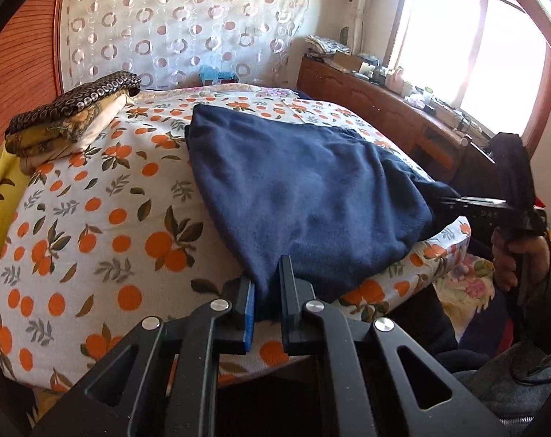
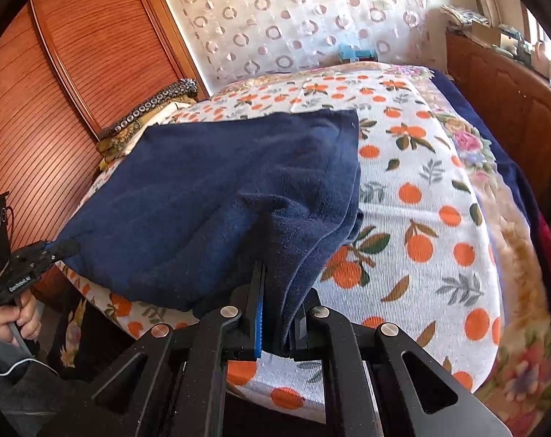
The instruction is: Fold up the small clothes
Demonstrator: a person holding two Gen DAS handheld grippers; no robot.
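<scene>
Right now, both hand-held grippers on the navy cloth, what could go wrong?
1. The left hand-held gripper pinches only a thin corner tip of the navy cloth; it may slip out on a lift.
2. The right hand-held gripper clamps several bunched layers; the fold may come out uneven.
3. The cloth hangs over the bed edge; if a grip is lost it could slide off.
</scene>
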